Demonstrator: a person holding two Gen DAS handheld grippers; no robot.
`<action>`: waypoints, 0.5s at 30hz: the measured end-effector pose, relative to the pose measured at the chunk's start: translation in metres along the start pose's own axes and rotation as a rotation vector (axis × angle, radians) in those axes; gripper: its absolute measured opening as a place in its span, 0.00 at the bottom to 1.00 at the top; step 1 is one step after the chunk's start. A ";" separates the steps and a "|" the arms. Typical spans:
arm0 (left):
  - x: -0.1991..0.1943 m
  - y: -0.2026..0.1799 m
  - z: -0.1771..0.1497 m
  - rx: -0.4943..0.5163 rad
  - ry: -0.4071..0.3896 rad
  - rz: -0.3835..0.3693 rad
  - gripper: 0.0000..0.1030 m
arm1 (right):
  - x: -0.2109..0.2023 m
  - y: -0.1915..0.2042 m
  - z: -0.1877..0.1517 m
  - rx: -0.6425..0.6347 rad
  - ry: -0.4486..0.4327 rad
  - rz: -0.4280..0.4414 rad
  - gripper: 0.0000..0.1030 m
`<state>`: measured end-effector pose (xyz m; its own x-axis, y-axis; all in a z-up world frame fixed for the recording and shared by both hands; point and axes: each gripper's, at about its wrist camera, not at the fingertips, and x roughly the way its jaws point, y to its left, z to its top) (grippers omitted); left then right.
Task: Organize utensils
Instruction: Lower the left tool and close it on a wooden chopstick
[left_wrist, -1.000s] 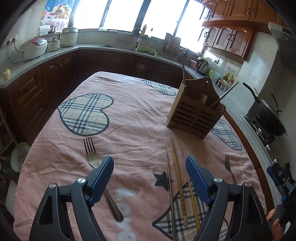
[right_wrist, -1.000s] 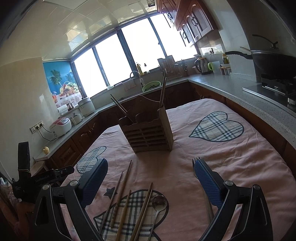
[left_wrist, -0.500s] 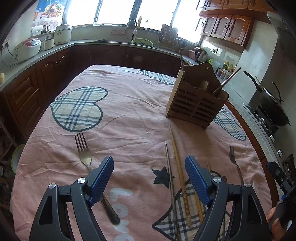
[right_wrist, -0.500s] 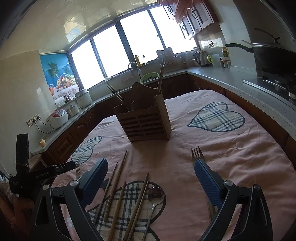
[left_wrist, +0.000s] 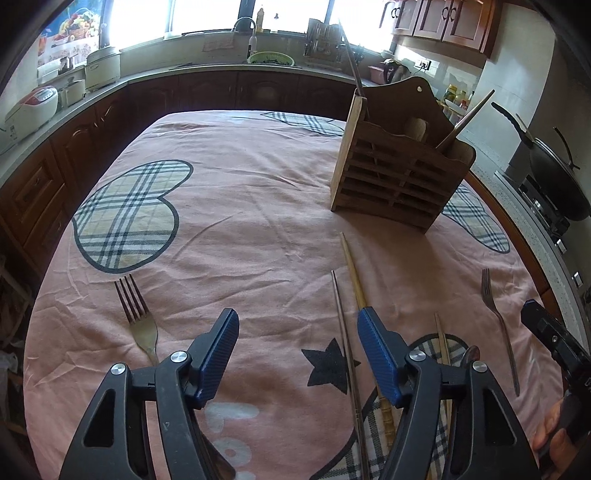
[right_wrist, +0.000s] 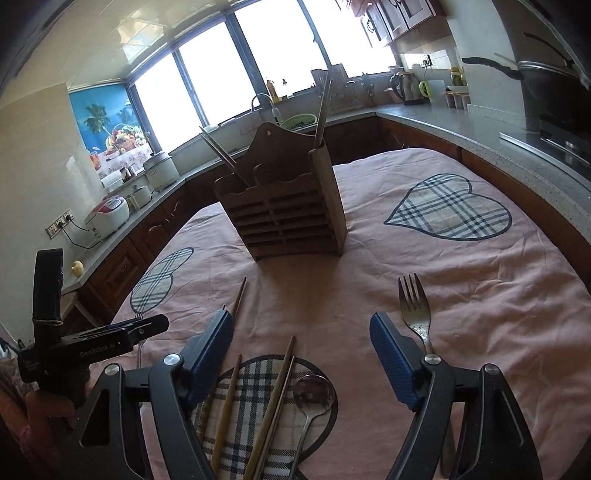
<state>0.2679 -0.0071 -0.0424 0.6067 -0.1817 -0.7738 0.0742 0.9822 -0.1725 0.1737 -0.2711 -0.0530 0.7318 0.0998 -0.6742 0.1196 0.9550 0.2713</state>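
Observation:
A slatted wooden utensil holder (left_wrist: 399, 173) (right_wrist: 284, 210) stands on the pink cloth and holds a few chopsticks. My left gripper (left_wrist: 299, 350) hovers low over the cloth, its jaws closing with nothing gripped. A fork (left_wrist: 136, 317) lies to its left, and a metal chopstick (left_wrist: 340, 321) and a wooden one (left_wrist: 352, 273) run by its right finger. My right gripper (right_wrist: 301, 354) is also closing, empty, above several chopsticks (right_wrist: 282, 373) and a spoon (right_wrist: 314, 395). A second fork (right_wrist: 415, 314) (left_wrist: 495, 317) lies beside its right finger.
The table (left_wrist: 258, 221) is covered by pink cloth with plaid hearts. Dark cabinets and a grey counter (right_wrist: 480, 122) ring it, with a wok (left_wrist: 554, 177) on the stove at right. Each gripper shows in the other's view: right gripper (left_wrist: 554, 339), left gripper (right_wrist: 92, 343).
Both grippers have come down and forward toward the cloth, and both pairs of jaws have narrowed. The utensils and the holder have not moved.

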 end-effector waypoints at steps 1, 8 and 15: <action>0.003 0.000 0.002 0.000 0.004 0.003 0.62 | 0.005 0.001 0.001 -0.001 0.017 0.001 0.63; 0.025 0.001 0.012 0.012 0.042 0.001 0.59 | 0.044 0.010 0.000 -0.029 0.144 0.008 0.42; 0.050 -0.005 0.023 0.036 0.084 -0.016 0.55 | 0.075 0.012 -0.007 -0.053 0.253 0.000 0.29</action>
<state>0.3160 -0.0203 -0.0665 0.5365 -0.1992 -0.8201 0.1128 0.9800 -0.1642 0.2259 -0.2499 -0.1049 0.5399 0.1597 -0.8264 0.0796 0.9678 0.2389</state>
